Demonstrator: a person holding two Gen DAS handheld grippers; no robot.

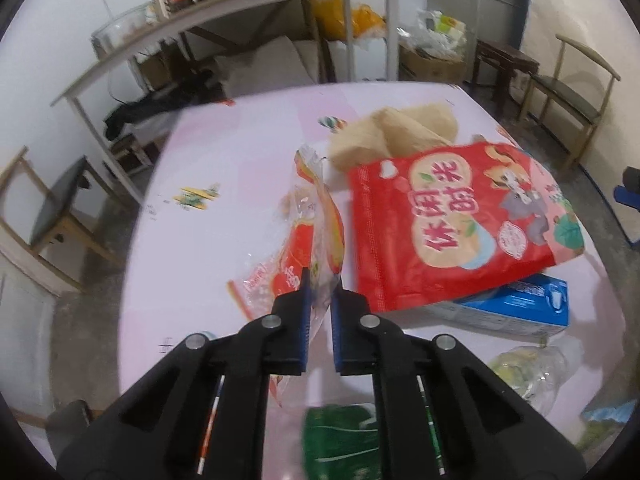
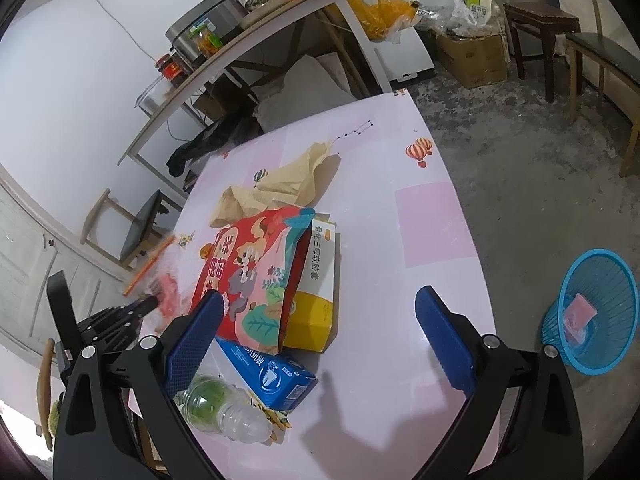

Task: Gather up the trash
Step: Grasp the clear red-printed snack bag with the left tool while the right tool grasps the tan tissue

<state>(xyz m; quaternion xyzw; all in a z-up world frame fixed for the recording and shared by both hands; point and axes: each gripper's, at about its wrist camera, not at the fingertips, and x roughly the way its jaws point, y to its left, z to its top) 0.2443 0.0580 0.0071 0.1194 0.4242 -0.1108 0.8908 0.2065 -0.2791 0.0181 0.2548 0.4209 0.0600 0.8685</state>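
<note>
In the left wrist view the left hand-held gripper [image 1: 320, 280] sits at lower centre, its blue pads pinching the crinkled clear plastic wrapper with red and orange print [image 1: 308, 236], which rises from the pale pink surface [image 1: 208, 248] between them; just right of it lies the large red snack bag with white characters [image 1: 452, 224], resting on a blue and white carton [image 1: 524, 308]; crumpled brown paper [image 1: 396, 136] lies beyond the bag, toward upper centre. In the right wrist view the right hand-held gripper [image 2: 320, 300] stands spread wide at lower centre, nothing between its pads; a clear plastic bottle with green inside [image 2: 220, 408] lies at lower left beside the blue carton; a yellow and white box [image 2: 320, 292] lies against the red bag; a blue mesh waste basket [image 2: 592, 312] stands on the grey floor [image 2: 520, 128] at the right edge, off the surface, with a pink scrap [image 2: 578, 312] inside.
</note>
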